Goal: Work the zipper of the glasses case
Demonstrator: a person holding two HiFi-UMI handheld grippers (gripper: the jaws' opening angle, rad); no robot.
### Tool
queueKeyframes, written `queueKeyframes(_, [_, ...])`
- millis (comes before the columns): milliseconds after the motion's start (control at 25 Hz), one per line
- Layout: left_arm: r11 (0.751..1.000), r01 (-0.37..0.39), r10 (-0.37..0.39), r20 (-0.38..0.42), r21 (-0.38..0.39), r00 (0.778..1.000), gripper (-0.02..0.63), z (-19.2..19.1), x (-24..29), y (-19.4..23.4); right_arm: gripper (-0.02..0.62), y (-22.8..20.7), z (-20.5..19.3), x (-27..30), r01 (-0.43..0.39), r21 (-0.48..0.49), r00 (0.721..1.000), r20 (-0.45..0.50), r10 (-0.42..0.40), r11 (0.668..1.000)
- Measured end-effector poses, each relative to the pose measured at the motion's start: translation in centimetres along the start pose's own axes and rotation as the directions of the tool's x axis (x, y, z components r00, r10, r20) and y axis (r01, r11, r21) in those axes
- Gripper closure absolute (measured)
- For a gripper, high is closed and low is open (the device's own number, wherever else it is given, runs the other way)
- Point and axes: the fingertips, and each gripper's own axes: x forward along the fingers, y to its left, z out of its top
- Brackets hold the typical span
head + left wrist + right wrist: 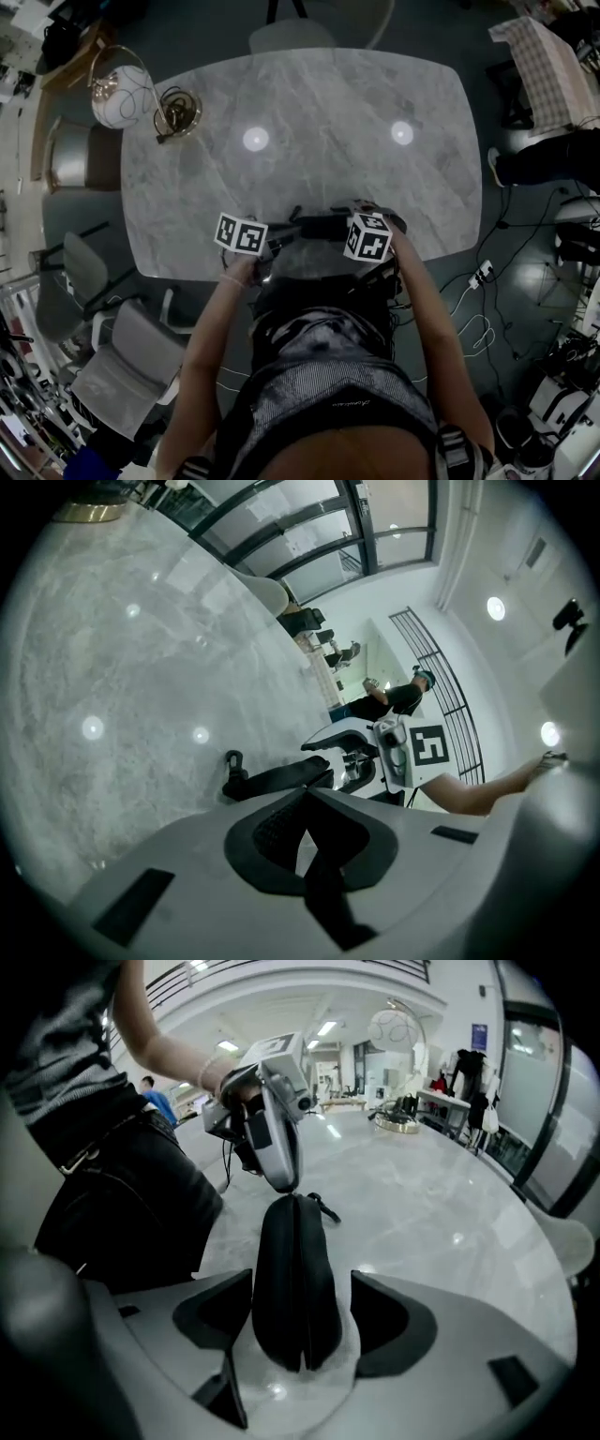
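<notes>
In the head view the glasses case [317, 226] is largely covered by the marker cubes [241, 234]. Only a dark strip of it is seen at the near edge of the surface [309, 103].

The right claw [300, 1288] is shown in its own view set wide. The case is held between its pads, standing on its edge, with the zipper [300, 1241] line turned upward. A thin pale gap is seen on one side, so full contact there cannot be confirmed.

The left claw [305, 797] is closed, with its tips together. In the right gripper view these tips are placed at the end of the case farthest from the right claw. Whatever is pinched there is too small to be made out.

A small loop [322, 1207] beside that end is shown lying on the surface in both gripper views, but it is lost in the head view. A lamp [122, 94] is seen at the far left corner of the surface.
</notes>
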Motion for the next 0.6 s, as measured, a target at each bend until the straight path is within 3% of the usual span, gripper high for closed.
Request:
queueKeyframes(120, [0.999, 0.016, -0.016, 0.021, -0.043, 1.000, 0.603, -0.3, -0.3, 0.3, 0.250, 0.2, -2.3, -0.3, -0.031, 0.032, 0.999, -0.035, 0.032, 0.999])
queueKeyframes(360, [0.998, 0.018, -0.015, 0.042, -0.068, 0.999, 0.603, -0.2, -0.4, 0.4, 0.253, 0.1, -3.2, 1.3, 0.046, -0.092, 0.997, -0.057, -0.051, 0.995])
queueKeyframes(600, [0.999, 0.007, -0.006, 0.028, -0.052, 1.000, 0.603, -0.1, 0.5, -0.8, 0.284, 0.3, -2.7, 1.6, 0.050, -0.121, 0.997, -0.054, -0.057, 0.991])
